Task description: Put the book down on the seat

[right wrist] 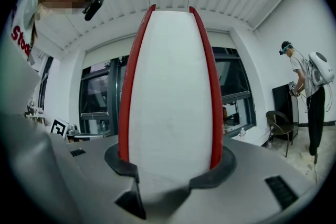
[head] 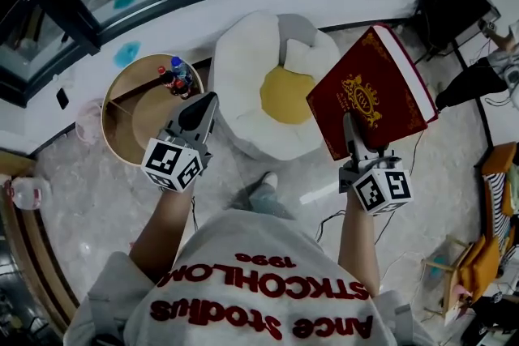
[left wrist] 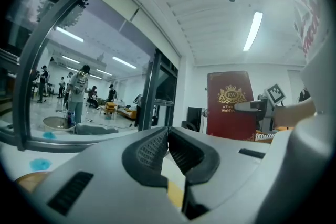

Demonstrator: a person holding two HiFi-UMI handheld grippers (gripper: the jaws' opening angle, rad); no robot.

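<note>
A thick dark red book point(head: 370, 93) with a gold crest is held upright in the air, my right gripper point(head: 353, 135) shut on its lower edge. In the right gripper view the book's white page block point(right wrist: 169, 92) fills the space between the jaws, red covers on both sides. The left gripper view shows the same book point(left wrist: 229, 105) off to the right. Below and left of it sits the seat point(head: 268, 85), a white flower-shaped cushion chair with a yellow centre. My left gripper point(head: 204, 108) hangs beside the seat's left side, jaws closed together on nothing point(left wrist: 168, 147).
A round wooden side table point(head: 142, 111) with bottles point(head: 178, 77) stands left of the seat. A white window ledge point(head: 243, 4) runs behind. A black chair point(head: 454, 12) and cables lie at the right. Another person point(right wrist: 307, 92) stands far right. The floor is pale marble.
</note>
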